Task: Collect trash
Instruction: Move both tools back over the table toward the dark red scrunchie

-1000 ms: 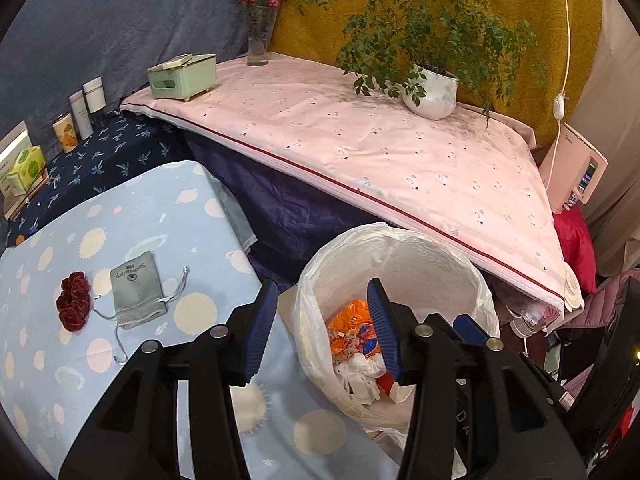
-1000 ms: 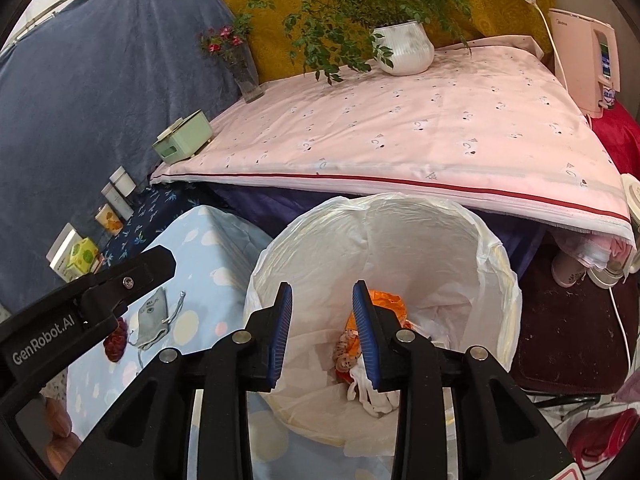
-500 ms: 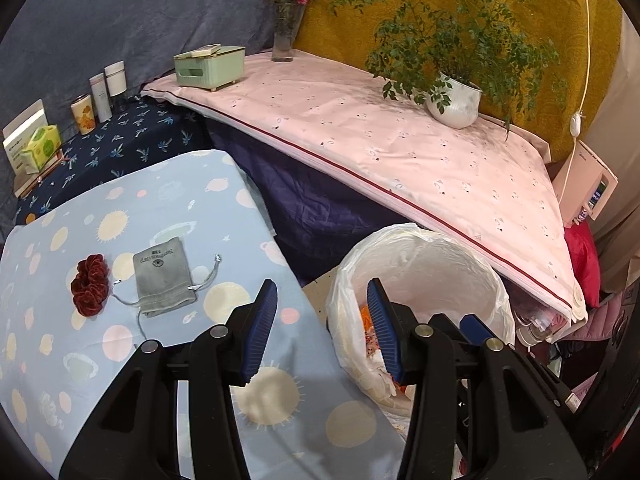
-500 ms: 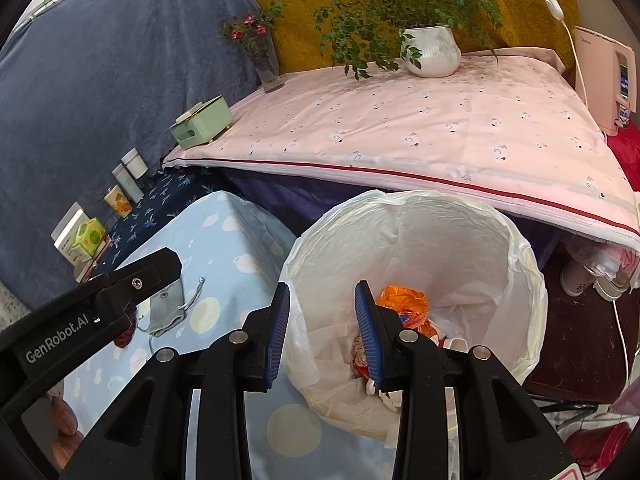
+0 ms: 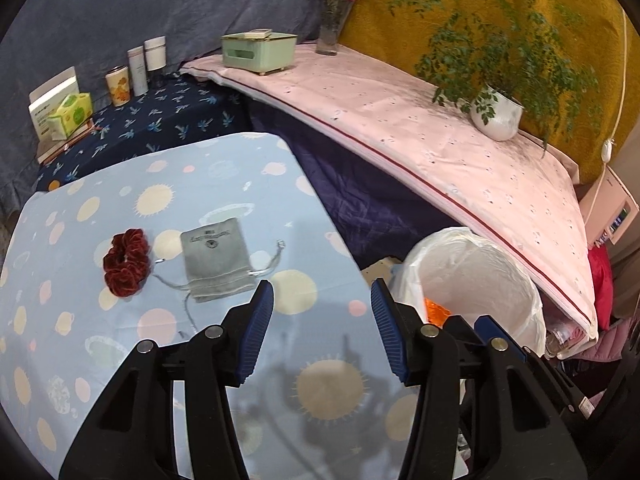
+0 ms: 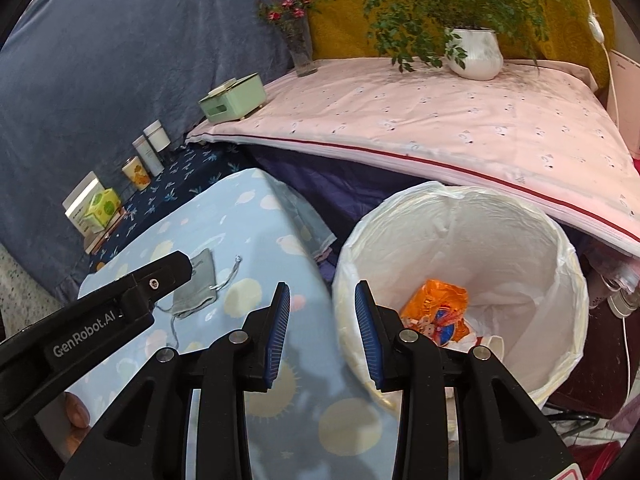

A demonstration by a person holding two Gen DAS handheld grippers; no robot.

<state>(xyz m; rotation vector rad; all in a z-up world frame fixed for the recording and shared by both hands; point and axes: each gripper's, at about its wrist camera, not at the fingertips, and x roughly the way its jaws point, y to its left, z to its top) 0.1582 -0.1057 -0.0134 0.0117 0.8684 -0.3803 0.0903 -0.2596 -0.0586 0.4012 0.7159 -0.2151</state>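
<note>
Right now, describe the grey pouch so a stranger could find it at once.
Start at the light blue tablecloth printed with suns and planets, left of the white-lined bin. Near its middle lie two small things side by side. The grey pouch is the flat, rectangular one with thin drawstrings trailing out, right of the ruffled dark red scrunchie.

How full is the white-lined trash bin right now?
Mostly empty: the white-lined trash bin holds only an orange wrapper and white scraps at the bottom.
</note>
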